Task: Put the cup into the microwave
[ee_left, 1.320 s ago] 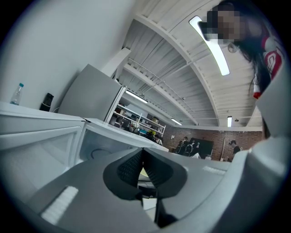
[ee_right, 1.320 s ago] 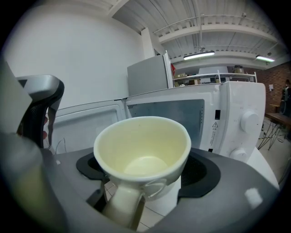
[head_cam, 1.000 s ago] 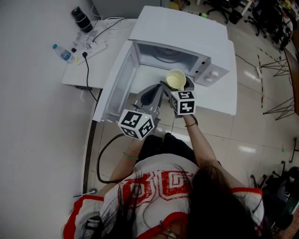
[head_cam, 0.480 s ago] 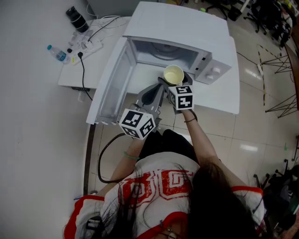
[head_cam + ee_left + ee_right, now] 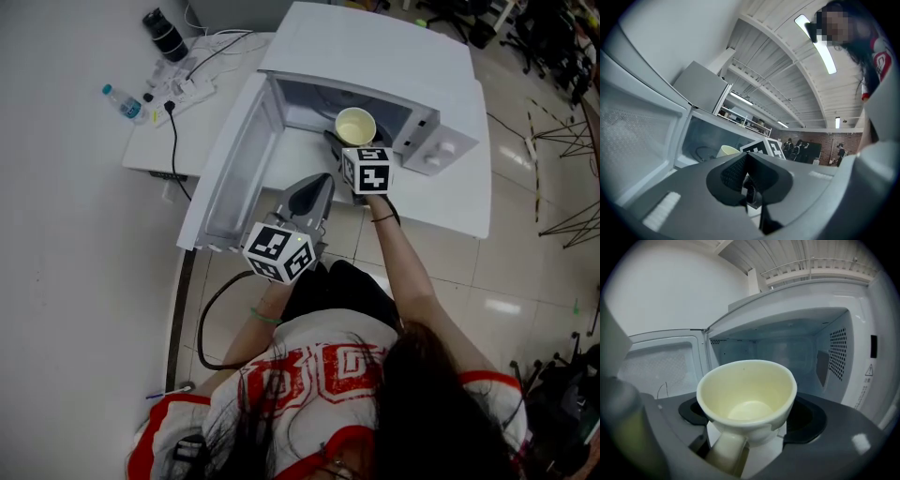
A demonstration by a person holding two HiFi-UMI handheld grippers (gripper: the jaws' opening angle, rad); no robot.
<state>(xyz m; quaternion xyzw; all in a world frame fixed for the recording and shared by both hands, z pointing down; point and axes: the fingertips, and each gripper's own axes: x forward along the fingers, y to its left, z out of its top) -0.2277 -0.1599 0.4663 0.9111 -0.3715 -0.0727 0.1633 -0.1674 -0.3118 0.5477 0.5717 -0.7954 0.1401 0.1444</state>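
Note:
A pale yellow cup [image 5: 355,125] is held upright at the mouth of the white microwave [image 5: 375,56], just over the cavity's front edge. My right gripper [image 5: 349,142] is shut on the cup, gripping its lower body on both sides, handle toward the camera. In the right gripper view the cup [image 5: 747,394] is empty, with the lit cavity [image 5: 787,352] right behind it. The microwave door [image 5: 234,159] hangs open to the left. Held back in front of the door, my left gripper [image 5: 316,187] is shut and holds nothing; its pads [image 5: 736,171] meet.
The microwave stands on a white table [image 5: 450,211]. A second table at the left carries a power strip [image 5: 187,91], a water bottle [image 5: 122,99] and a black canister [image 5: 165,36]. A black cable [image 5: 174,141] hangs down. Chairs and stands crowd the floor at top right.
My right gripper has carried the cup forward from in front of the microwave to its opening. The left gripper has stayed about where it was, below the door.

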